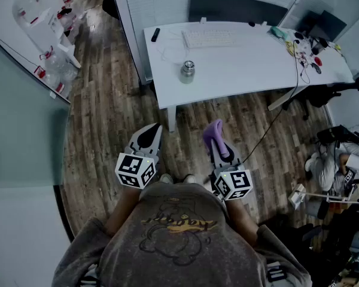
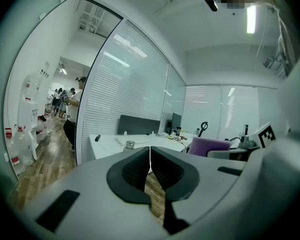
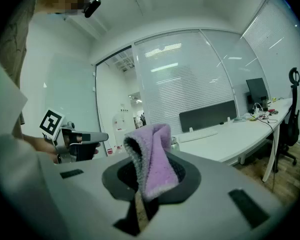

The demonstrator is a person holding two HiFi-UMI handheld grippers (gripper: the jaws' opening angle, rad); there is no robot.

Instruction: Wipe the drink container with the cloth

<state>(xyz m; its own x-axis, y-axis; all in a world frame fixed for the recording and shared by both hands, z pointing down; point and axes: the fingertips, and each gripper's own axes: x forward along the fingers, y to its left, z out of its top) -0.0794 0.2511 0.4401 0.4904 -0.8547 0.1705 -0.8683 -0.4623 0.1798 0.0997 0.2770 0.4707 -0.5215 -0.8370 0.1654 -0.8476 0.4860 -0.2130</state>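
A small metal drink container (image 1: 187,72) stands near the front edge of the white desk (image 1: 245,61); it also shows far off as a small container (image 2: 130,144) in the left gripper view. Well short of the desk, over the wooden floor, my right gripper (image 1: 216,137) is shut on a folded purple cloth (image 1: 215,135), which sticks up between the jaws as a purple cloth (image 3: 152,156). My left gripper (image 1: 149,137) is held beside it, shut with nothing between its jaws, which meet at a thin seam (image 2: 150,161).
A keyboard (image 1: 208,38), a dark remote (image 1: 155,34) and cables with small items (image 1: 305,46) lie on the desk. A dark chair back (image 1: 236,9) stands behind it. A person (image 1: 332,163) sits on the floor at right. Glass partitions and water bottles (image 1: 51,70) line the left.
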